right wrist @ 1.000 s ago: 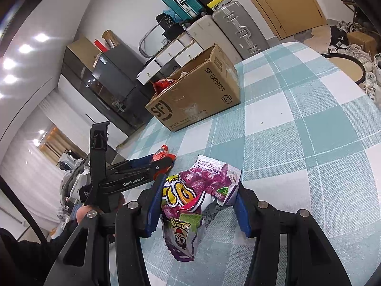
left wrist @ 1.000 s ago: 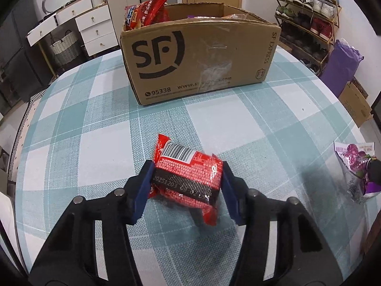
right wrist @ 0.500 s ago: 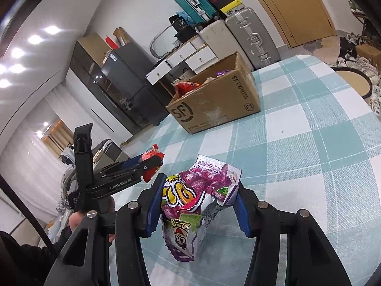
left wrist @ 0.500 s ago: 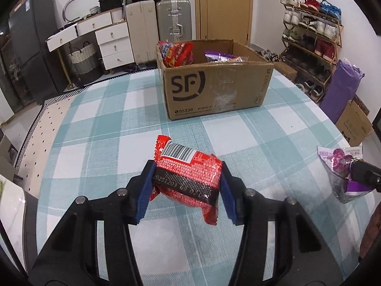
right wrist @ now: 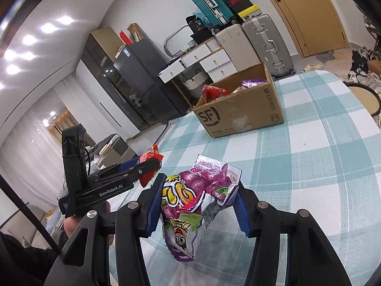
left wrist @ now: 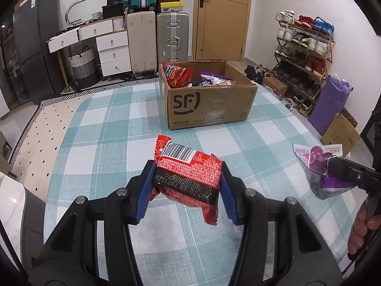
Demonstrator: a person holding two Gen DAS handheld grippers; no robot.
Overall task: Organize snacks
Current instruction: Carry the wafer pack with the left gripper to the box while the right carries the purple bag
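You hold two packets: left gripper (left wrist: pixel 187 186) clamps one red foil snack packet (left wrist: pixel 188 174); right gripper (right wrist: pixel 197 202) clamps one purple crinkled snack bag (right wrist: pixel 190 205); one brown cardboard box (left wrist: pixel 209 104), upper centre.

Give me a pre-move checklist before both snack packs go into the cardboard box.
1. Left gripper jaws clamped on the red snack pack: ok.
2. Right gripper jaws clamped on the purple snack bag: ok.
3. Both packs lifted clear of the checked tablecloth: ok.
4. Cardboard box open at the top: ok.
5. Free room inside the box beside the snacks already there: cannot tell.
6. Tablecloth between the grippers and the box free of obstacles: ok.
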